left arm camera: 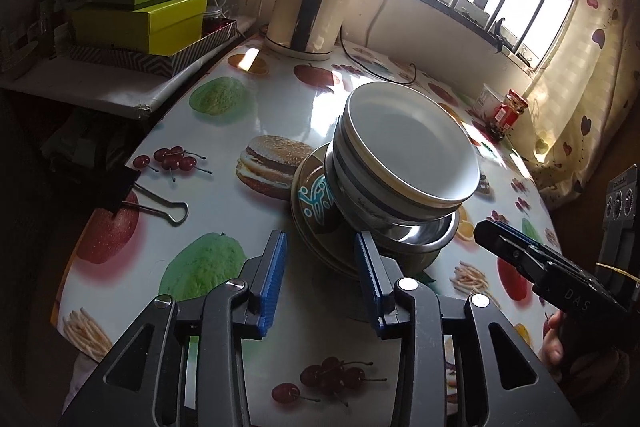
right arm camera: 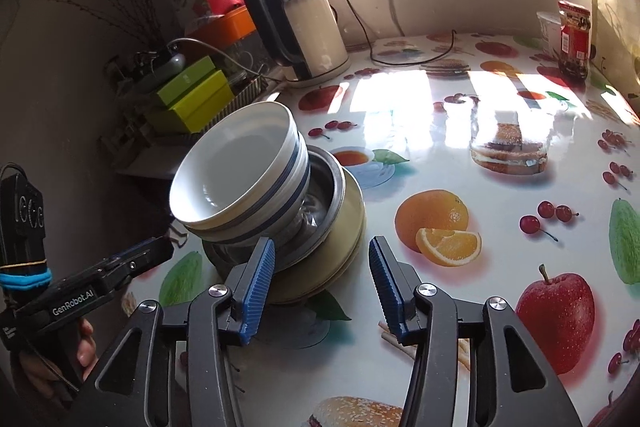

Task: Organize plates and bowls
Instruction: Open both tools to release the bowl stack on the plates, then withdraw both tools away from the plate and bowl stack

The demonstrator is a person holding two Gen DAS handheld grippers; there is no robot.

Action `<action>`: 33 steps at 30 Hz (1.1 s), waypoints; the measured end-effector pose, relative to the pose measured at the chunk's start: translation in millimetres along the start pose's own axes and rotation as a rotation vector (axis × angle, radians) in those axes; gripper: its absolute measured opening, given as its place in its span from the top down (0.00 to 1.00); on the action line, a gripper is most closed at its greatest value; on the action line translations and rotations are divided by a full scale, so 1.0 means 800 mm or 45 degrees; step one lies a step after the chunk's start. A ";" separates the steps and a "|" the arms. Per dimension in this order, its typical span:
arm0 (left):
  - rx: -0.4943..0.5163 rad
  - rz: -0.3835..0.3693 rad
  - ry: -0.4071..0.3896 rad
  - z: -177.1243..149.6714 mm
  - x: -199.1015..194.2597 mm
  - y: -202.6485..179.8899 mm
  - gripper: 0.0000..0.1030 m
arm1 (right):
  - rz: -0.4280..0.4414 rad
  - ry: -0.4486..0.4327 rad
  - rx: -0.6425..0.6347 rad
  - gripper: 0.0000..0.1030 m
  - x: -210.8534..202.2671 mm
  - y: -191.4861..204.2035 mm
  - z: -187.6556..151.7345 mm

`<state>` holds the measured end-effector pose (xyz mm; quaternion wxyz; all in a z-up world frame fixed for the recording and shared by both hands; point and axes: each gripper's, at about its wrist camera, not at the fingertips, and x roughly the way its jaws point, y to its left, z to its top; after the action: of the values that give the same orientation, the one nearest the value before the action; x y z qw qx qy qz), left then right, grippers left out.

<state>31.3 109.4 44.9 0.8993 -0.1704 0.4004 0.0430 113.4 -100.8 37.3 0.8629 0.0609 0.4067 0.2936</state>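
Currently both the left gripper (left arm camera: 322, 269) and right gripper (right arm camera: 322, 279) have jaws apart, gripping nothing, flanking the stack on the fruit-print table (right arm camera: 500, 131): white blue-banded bowls (left arm camera: 408, 155) nested in a steel bowl (left arm camera: 424, 233) atop the plates (left arm camera: 310, 203).

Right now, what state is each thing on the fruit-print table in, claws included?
White ceramic bowls with blue bands: nested, upright, on top of the stack.
Steel bowl: upright, under the white bowls.
Olive-yellow plates: stacked at the bottom, flat on the table.
Cream electric kettle: upright on its base, lid shut.
Red-labelled jar: upright.
Left claw: open, empty.
Right claw: open, empty.
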 end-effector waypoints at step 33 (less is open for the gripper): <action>0.169 0.218 0.064 -0.074 0.021 -0.028 0.63 | -0.227 0.130 -0.070 0.25 0.011 0.021 -0.080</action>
<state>5.5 66.9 2.0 0.8913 -0.0764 0.4380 0.0888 63.2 -91.0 -4.8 0.8650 -0.0143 0.4459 0.2296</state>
